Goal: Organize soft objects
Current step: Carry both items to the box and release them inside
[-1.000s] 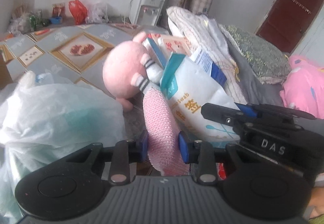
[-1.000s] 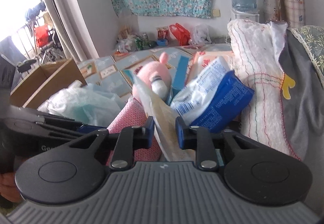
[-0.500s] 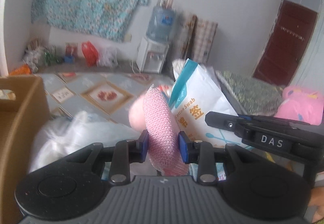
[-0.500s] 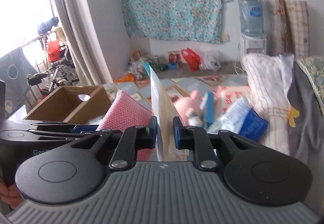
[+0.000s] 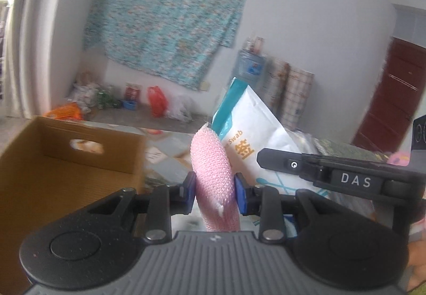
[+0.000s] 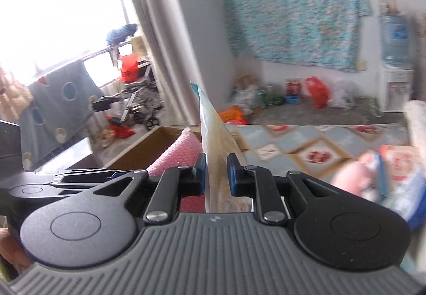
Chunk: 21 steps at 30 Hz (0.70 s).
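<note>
Blur hides floor items for me | left gripper [image 5: 214,189] clamps pink scrubber [image 5: 211,161] | right gripper [image 6: 216,171] pinches swab pack [image 6: 213,135]

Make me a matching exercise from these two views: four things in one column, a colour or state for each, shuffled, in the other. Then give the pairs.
Things:
1. pink mesh pouch
2. cotton swab bag
3. cardboard box
4. door

States:
A. dark red, on the far wall at the right
B. clamped in the left tool
C. open at the top, brown, with a handle hole in its wall
D. white and teal, gripped edge-on in the right tool

Pairs: 1-B, 2-D, 3-C, 4-A
</note>
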Each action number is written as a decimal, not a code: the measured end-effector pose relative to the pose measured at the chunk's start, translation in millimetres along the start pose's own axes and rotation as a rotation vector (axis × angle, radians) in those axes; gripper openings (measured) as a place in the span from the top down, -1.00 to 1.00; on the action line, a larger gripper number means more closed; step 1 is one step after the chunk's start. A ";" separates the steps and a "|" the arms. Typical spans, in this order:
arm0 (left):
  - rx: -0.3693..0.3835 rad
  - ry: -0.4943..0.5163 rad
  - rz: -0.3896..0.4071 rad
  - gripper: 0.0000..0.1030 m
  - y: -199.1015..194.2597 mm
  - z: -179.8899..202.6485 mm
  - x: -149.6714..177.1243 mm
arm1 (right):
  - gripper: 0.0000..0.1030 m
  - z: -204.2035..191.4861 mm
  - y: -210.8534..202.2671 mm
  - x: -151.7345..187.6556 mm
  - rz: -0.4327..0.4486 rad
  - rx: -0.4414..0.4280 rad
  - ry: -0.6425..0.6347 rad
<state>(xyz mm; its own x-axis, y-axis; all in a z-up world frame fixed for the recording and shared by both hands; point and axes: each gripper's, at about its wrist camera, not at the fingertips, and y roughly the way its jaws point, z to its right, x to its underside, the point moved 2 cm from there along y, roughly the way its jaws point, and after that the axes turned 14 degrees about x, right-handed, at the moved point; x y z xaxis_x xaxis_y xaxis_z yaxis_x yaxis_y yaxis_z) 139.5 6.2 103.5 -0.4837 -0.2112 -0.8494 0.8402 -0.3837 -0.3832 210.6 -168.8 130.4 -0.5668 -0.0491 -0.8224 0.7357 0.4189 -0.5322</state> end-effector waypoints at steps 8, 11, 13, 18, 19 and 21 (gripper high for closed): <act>-0.167 -0.090 -0.008 0.40 -13.0 -85.0 -29.1 | 0.71 -79.2 84.2 -23.4 -0.157 -0.137 0.068; -0.214 -0.142 -0.047 0.40 -4.6 -120.3 -40.3 | 0.71 -99.9 116.1 -24.1 -0.216 -0.157 0.096; -0.245 -0.154 -0.073 0.40 4.0 -140.5 -47.6 | 0.71 -108.8 139.8 -25.1 -0.249 -0.169 0.120; -0.331 -0.191 -0.157 0.40 30.8 -189.3 -58.6 | 0.71 -122.9 198.1 -25.7 -0.309 -0.161 0.142; -0.342 -0.205 -0.169 0.40 36.7 -199.2 -59.9 | 0.71 -123.2 208.4 -24.2 -0.316 -0.161 0.145; -0.360 -0.209 -0.205 0.40 51.0 -216.8 -62.6 | 0.71 -124.3 222.4 -22.7 -0.329 -0.164 0.151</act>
<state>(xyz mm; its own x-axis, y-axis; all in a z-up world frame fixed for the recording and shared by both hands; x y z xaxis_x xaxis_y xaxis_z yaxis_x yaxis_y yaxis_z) 265.7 194.8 58.4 -0.6566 -0.3540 -0.6659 0.7360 -0.1078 -0.6684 341.0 38.3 55.8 -0.8195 -0.0764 -0.5679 0.4437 0.5426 -0.7133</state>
